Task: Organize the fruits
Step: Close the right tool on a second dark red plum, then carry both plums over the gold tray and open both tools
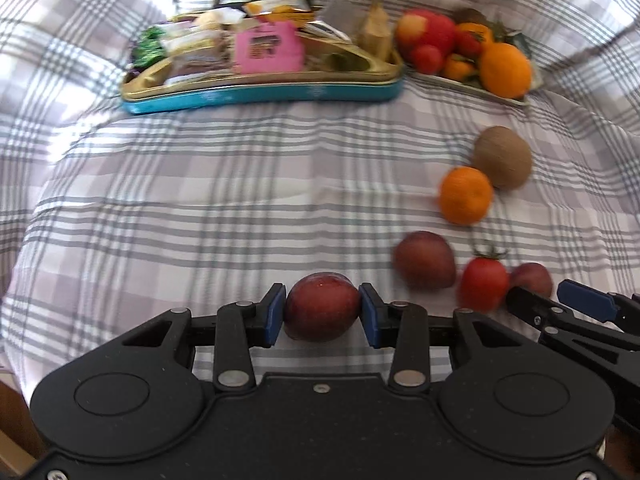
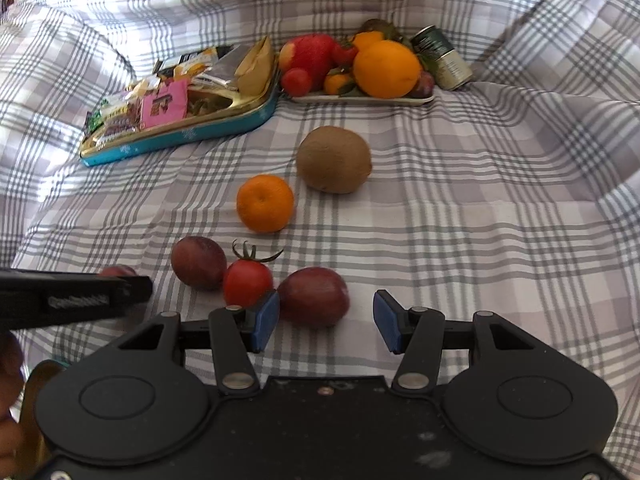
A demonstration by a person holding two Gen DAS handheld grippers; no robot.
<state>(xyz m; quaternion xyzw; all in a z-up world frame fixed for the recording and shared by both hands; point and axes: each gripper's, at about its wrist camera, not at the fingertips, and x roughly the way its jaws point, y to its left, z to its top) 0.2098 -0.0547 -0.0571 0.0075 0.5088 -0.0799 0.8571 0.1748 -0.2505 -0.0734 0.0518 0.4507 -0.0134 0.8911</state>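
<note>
My left gripper [image 1: 322,314] has a plum [image 1: 322,306] between its fingers, pads touching both sides; whether they clamp yet I cannot tell. My right gripper [image 2: 326,320] stands apart around another plum [image 2: 314,296], beside the tomato [image 2: 247,283]. Next: close, lift, carry to the far plate [image 2: 360,99].

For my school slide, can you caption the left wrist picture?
Left gripper closes around a dark red plum on the checked cloth.
</note>
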